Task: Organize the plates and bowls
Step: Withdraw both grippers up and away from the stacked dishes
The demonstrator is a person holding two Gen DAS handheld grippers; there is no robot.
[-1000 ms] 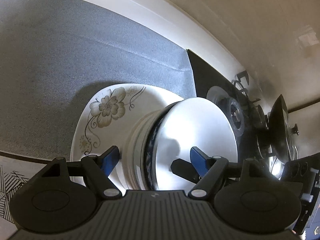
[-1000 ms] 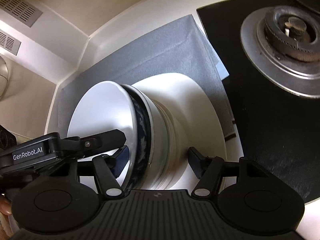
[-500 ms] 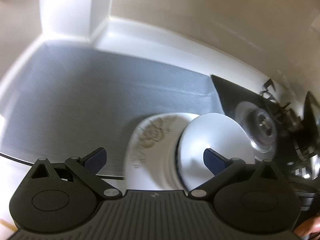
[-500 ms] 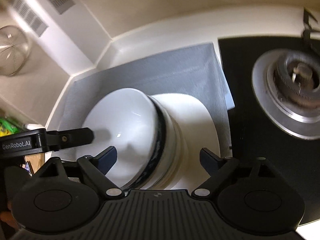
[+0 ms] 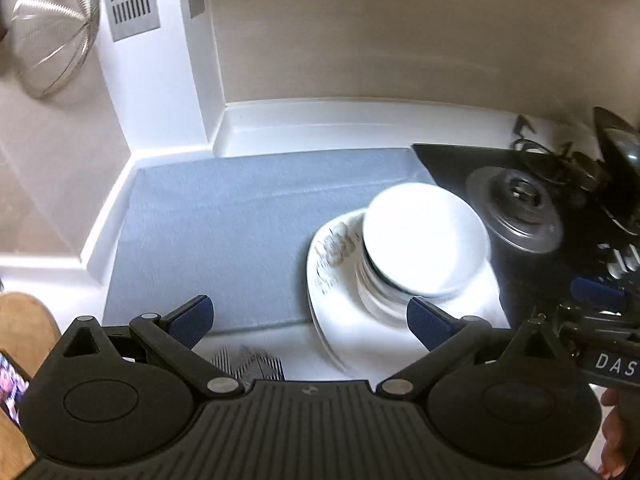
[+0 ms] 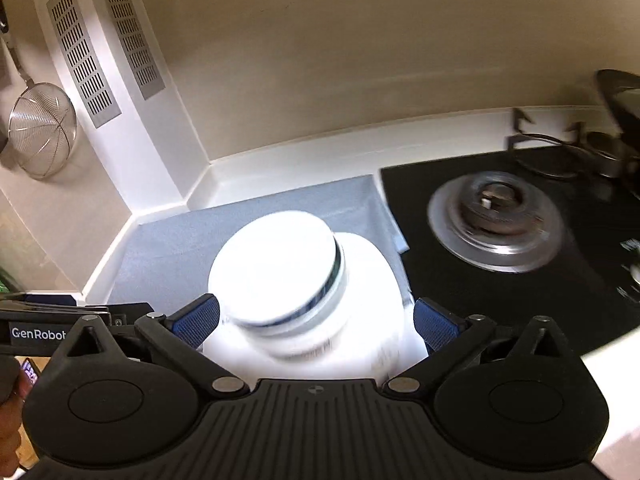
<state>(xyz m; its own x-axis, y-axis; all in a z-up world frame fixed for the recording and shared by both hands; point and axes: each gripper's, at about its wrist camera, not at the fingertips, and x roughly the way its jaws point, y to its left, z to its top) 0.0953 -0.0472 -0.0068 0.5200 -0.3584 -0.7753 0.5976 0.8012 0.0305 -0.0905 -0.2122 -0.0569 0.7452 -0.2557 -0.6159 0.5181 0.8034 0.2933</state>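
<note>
Bowls sit mouth-up, stacked on the flower plate, mid-frame. Both left gripper & right gripper jaws are wide open, holding nothing; stack lies beyond them.

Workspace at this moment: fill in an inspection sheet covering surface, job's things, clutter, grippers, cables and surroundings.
Surface: white counter covered by a grey mat.
Job's things: stack of bowls, white bowl on top, standing on a flowered plate at the mat's right edge; images blurred.
Clutter: nothing seen on the mat besides the stack.
Grippers: left gripper open and empty above the mat's front edge; right gripper open, fingers either side of the stack, contact not visible.
Cables: nothing seen.
Surroundings: black hob with gas burner right of the mat; wire strainer hanging on the left wall; vent grilles; dark pan at far right.
</note>
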